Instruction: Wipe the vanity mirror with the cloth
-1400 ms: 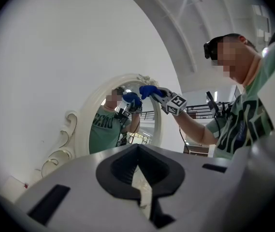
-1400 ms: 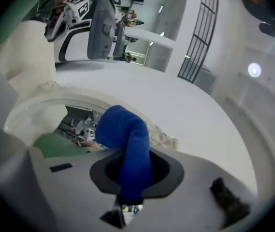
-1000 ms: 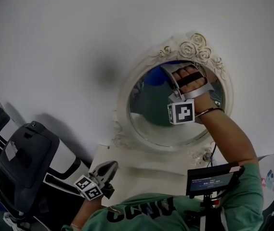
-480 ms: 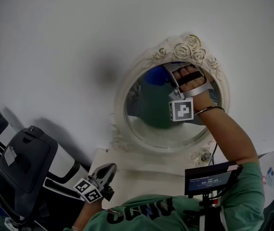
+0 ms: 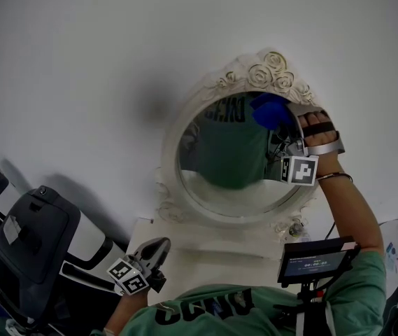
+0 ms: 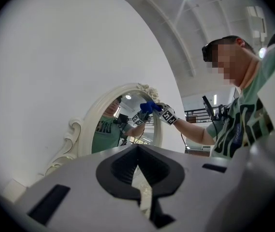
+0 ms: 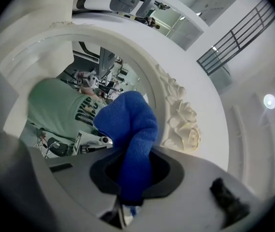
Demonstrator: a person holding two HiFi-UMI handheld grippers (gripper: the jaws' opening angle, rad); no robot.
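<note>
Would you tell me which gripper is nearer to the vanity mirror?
Right. The right gripper holds the blue cloth at the upper right edge of the vanity mirror; the left gripper hangs below the mirror, apart from it.

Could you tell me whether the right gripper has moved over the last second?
Yes: the right gripper slid rightward, from mid-glass to the right rim of the mirror frame.

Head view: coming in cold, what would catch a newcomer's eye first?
The bright blue cloth, clamped in the right gripper against the upper right of the glass, stands out most. Next comes the oval vanity mirror with its white rose-carved frame, on a plain white wall. The left gripper hangs shut and empty, low at the left.
</note>
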